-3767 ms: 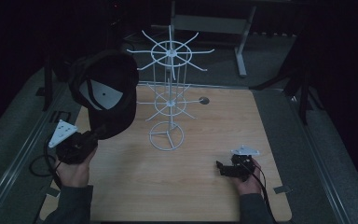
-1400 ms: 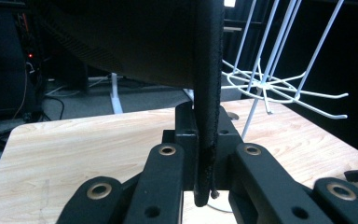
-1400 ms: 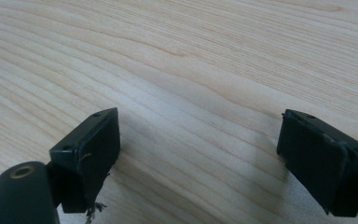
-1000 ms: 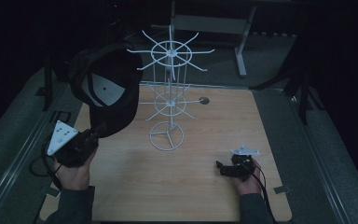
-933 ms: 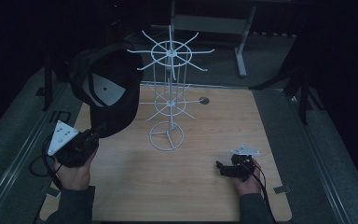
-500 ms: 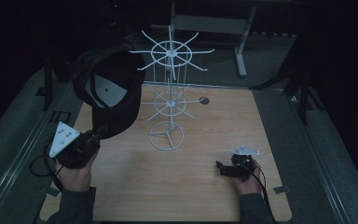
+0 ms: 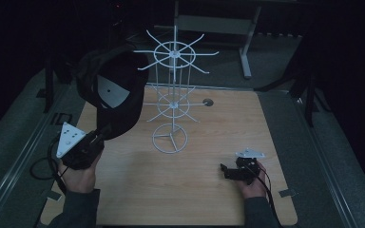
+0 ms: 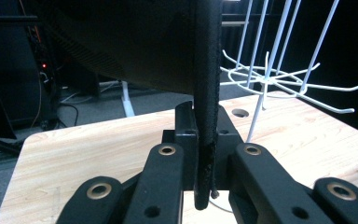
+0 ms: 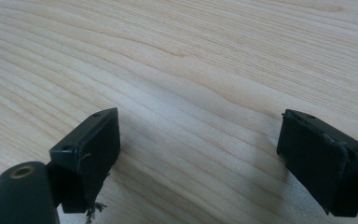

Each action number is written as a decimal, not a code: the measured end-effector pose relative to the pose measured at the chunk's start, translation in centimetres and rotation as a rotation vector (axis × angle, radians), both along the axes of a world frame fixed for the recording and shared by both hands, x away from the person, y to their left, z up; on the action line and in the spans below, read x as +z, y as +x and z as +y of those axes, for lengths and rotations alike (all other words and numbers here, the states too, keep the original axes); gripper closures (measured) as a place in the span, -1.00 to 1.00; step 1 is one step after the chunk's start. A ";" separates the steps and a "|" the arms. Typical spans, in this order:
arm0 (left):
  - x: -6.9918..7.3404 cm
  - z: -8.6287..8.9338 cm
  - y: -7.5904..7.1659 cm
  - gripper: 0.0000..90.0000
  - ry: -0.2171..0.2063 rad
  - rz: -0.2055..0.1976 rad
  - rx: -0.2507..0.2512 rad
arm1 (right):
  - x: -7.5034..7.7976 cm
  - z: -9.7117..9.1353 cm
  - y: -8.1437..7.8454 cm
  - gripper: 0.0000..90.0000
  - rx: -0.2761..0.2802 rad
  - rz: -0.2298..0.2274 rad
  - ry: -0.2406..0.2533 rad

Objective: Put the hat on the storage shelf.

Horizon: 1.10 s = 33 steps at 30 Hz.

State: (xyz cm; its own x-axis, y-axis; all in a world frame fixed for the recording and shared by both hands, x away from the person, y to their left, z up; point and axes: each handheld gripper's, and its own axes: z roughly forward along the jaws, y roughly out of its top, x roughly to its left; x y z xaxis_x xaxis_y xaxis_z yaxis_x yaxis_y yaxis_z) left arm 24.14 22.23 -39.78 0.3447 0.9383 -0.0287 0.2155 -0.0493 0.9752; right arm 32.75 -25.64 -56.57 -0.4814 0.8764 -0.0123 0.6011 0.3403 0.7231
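Observation:
A black cap with a pale label inside hangs in the air at the left, beside the white wire rack. My left gripper is shut on the cap's brim, seen edge-on as a dark strip clamped between the jaws of the left gripper. The rack's white hooks stand just right of the cap. My right gripper rests low over the wooden table at the front right. In the right gripper view, the right gripper is open with only bare wood between its jaws.
The rack stands on a ring base near the table's middle. A round hole sits in the tabletop behind it. Grey metal frames and dark floor surround the table. A cable trails from the left gripper.
The cap and my left gripper have shifted slightly right and toward the rack, the cap tilting a little. The right gripper has stayed put.

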 end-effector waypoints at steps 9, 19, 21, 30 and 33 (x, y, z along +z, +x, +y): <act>-0.1 -0.6 0.2 0.91 0.016 -0.003 0.001 | 0.0 0.0 0.0 -0.71 0.000 0.000 0.000; 0.0 -1.8 0.3 0.91 0.057 -0.017 -0.022 | 0.0 0.0 0.0 -0.71 0.000 0.000 0.000; 0.0 -2.0 0.3 0.90 0.065 -0.015 -0.033 | 0.0 0.0 0.0 -0.71 0.000 0.000 0.000; -0.4 -2.8 0.7 0.90 0.096 0.016 -0.081 | 0.0 0.0 0.0 -0.71 0.000 0.000 0.000; -0.5 -2.8 0.8 0.89 0.094 0.019 -0.080 | 0.0 0.0 0.0 -0.71 0.000 0.000 0.000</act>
State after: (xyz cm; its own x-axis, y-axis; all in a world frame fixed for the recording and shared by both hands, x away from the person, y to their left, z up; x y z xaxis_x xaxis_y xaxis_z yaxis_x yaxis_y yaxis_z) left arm 24.97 19.42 -40.26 0.4190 0.9066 0.0508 0.2254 -0.1580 0.9614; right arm 32.75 -25.64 -56.56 -0.4816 0.8763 -0.0125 0.6012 0.3407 0.7228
